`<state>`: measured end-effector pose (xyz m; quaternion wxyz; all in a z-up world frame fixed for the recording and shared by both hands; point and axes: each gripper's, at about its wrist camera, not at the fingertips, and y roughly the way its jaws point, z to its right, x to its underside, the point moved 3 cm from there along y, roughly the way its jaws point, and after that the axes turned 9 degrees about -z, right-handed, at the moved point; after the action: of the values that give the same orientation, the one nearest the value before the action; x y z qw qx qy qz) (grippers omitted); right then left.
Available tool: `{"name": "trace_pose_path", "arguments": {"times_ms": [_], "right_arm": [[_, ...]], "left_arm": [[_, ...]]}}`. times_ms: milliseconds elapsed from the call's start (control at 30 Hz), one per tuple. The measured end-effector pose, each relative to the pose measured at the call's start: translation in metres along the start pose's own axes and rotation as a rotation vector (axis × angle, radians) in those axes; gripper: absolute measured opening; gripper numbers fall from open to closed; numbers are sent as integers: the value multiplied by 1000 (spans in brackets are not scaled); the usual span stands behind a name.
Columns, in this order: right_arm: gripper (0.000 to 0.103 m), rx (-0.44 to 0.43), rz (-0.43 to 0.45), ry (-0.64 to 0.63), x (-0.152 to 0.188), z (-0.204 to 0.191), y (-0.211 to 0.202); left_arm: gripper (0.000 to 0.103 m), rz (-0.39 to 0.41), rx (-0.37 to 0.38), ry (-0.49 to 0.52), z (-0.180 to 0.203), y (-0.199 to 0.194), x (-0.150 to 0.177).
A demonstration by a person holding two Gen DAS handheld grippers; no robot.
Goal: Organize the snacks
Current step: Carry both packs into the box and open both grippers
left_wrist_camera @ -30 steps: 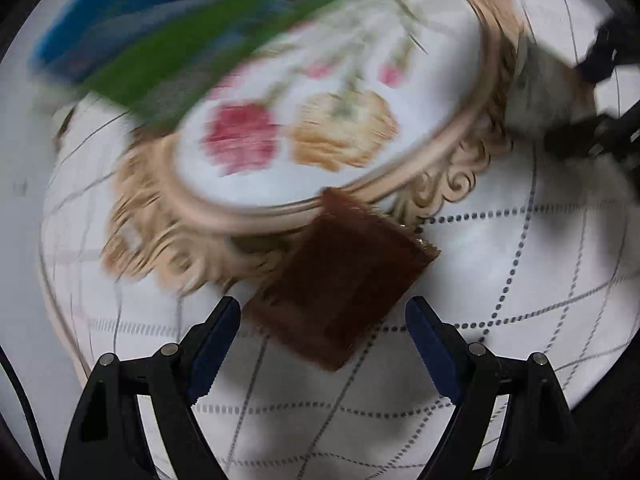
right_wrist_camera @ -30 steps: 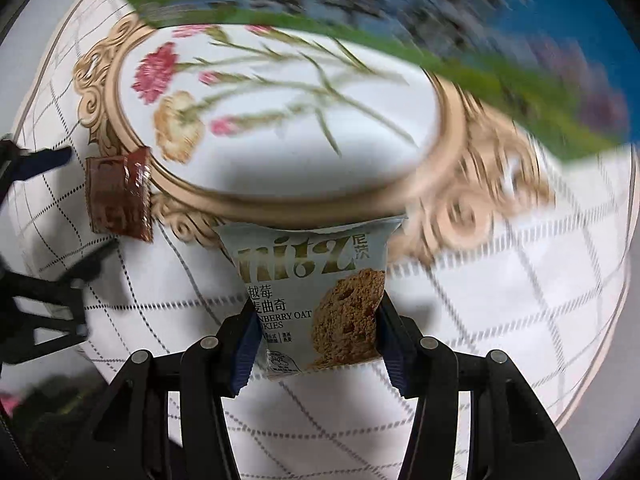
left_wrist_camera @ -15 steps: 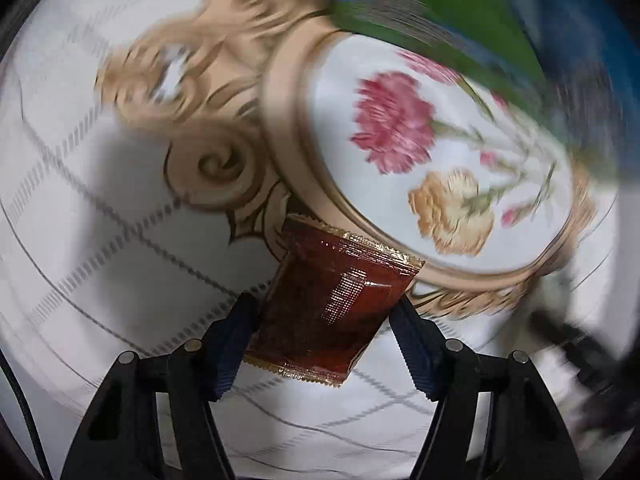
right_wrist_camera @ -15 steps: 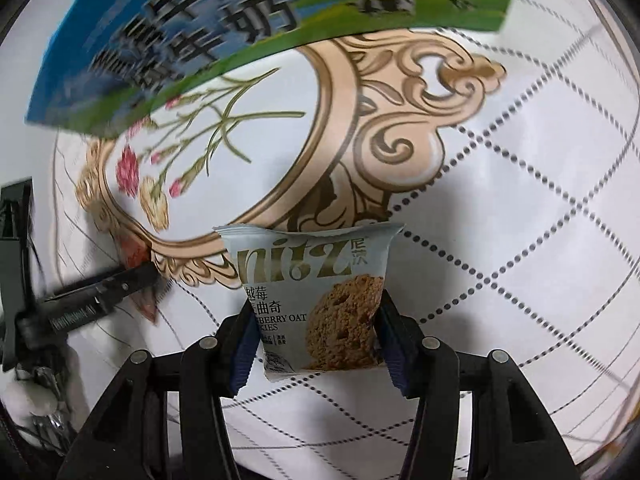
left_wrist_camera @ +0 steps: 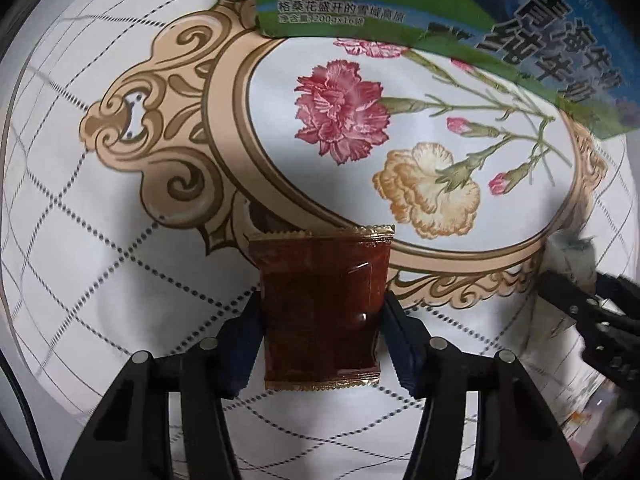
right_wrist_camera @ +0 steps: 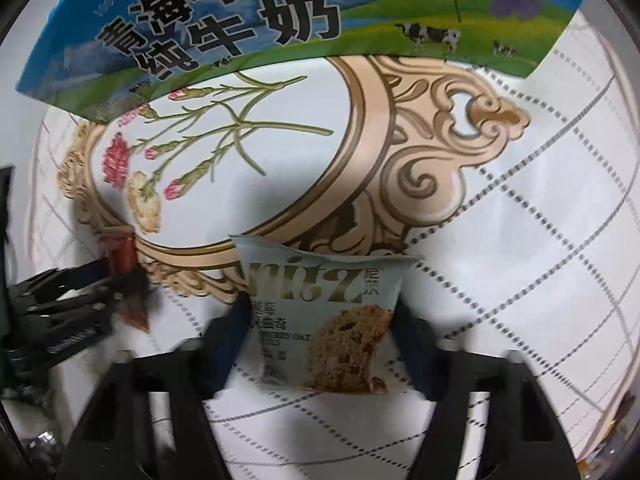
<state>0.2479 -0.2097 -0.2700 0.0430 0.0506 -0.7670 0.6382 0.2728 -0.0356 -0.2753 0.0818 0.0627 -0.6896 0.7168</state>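
I have 2 snacks in hand, 1 per gripper, both above the white tablecloth with dotted diamond lines and a gold-framed carnation print point(left_wrist_camera: 120, 240). My left gripper point(left_wrist_camera: 322, 320) has just been closing, and its pads now clench the sides of the glossy dark-red foil sachet point(left_wrist_camera: 322, 308). My right gripper point(right_wrist_camera: 320, 332) is clamped on the pale cookie packet with the oat biscuit picture point(right_wrist_camera: 324, 320), whose top corners flare above the jaws. Both packs look light, thin and crinkly, so I judge they will buckle rather than resist; the film is slick, and the cookie may crumble under a hard squeeze. Mid-body across the width is the safest hold. The blue and green milk carton point(right_wrist_camera: 240, 20) stands at the far edge of the cloth.
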Motion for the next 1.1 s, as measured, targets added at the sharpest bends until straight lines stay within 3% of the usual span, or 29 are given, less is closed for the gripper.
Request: {"name": "trace_pose_path", "arguments": {"times_ms": [200,300,467,633,667,767,933,1100], "right_arm": [[51,-45,37,-2,16,-10,-19],[51,-93,79,-15,35,-10,-62],[51,-189,173,-39,30,-9,-130],[51,-244,265,-56,-2,-5,-204],[51,-243,276,-56,-13,-7,-211],[51,-198,310,-56,-56,-12,-223],[51,-121,265,-29,-128,-9,-212],[51,-50,184,-9,-176,-5,-178]], "left_arm": [[54,5,90,-25,18,-9,52],[54,44,130,4,50,-42,61],[54,136,238,57,80,-114,54],[54,208,293,87,80,-174,-8],[54,218,292,91,48,-184,-27],[54,225,275,90,43,-200,-68],[54,126,232,69,28,-182,-129],[54,31,152,51,25,-145,-174]]}}
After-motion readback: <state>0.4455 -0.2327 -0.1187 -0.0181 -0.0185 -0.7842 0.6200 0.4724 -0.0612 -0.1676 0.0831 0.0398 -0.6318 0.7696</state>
